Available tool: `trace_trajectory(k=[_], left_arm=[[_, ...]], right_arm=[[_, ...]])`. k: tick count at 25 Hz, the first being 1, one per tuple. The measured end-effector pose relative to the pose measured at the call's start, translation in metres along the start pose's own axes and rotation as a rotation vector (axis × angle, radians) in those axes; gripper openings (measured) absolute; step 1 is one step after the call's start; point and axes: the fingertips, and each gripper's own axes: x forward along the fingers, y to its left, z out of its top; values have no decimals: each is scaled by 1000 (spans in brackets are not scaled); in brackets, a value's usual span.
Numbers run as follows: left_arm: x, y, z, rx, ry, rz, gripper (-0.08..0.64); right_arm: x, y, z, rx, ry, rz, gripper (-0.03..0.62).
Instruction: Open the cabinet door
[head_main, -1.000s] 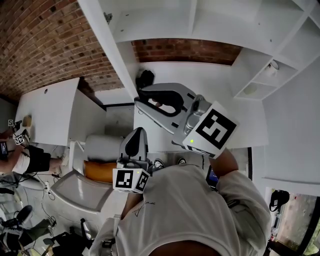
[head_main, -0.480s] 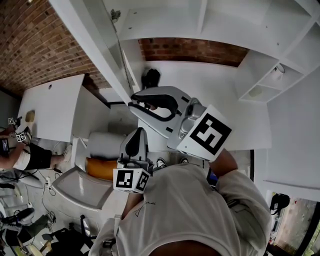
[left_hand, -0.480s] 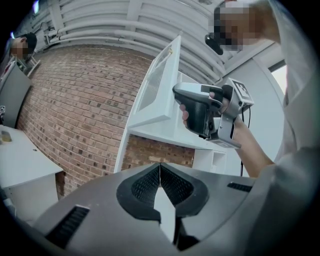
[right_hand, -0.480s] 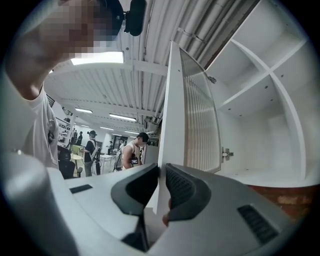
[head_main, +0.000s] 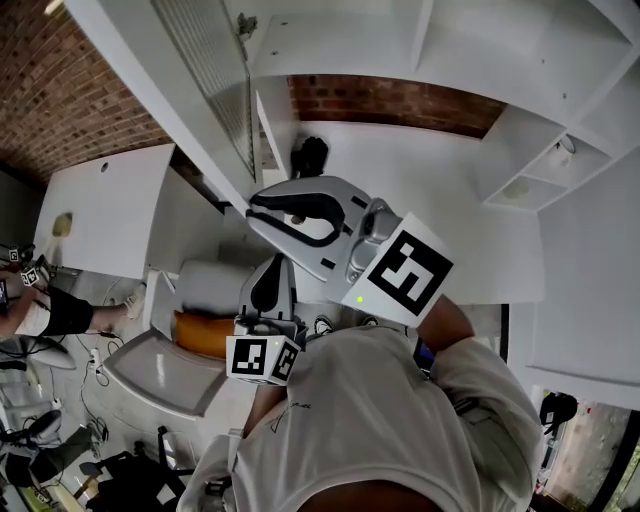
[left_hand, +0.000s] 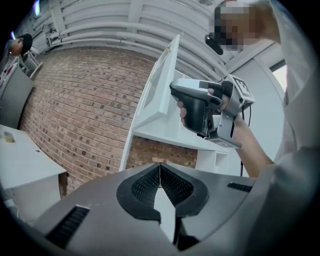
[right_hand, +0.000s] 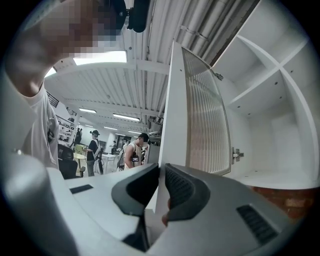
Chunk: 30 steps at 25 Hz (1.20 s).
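Note:
The white cabinet door (head_main: 195, 75) with a ribbed glass pane (right_hand: 202, 120) stands swung out from the open cabinet (head_main: 440, 45). My right gripper (head_main: 250, 207) is shut on the door's lower edge; in the right gripper view the white door edge (right_hand: 170, 110) runs down between the pads (right_hand: 180, 187), which have just closed a little tighter on it. My left gripper (head_main: 270, 268) hangs lower, near the person's chest, shut with nothing in it. In the left gripper view its pads (left_hand: 172, 185) meet, and the right gripper (left_hand: 202, 107) and the door (left_hand: 162, 82) show above.
White shelves (head_main: 530, 170) lie to the right of the opening, over a white counter (head_main: 450, 200) with a dark object (head_main: 312, 155) on it. A brick wall (head_main: 60, 110) and a white table (head_main: 100, 215) are at the left. Several people (right_hand: 134, 150) stand far behind.
The door has swung further out, and its ribbed pane now shows in the head view. My right gripper moved left with the door edge. The left gripper stayed put.

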Motion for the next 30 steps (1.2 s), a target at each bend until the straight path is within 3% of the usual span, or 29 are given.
trace_trajectory(k=[25,30], left_arm=[[-18,38,8,-7,-20,54,17],[-21,45,7,-9,-18,62,17]], right_arm=[[58,22,-1,-29,12,56,46],[63,7,-5,-35,18,-21,31]])
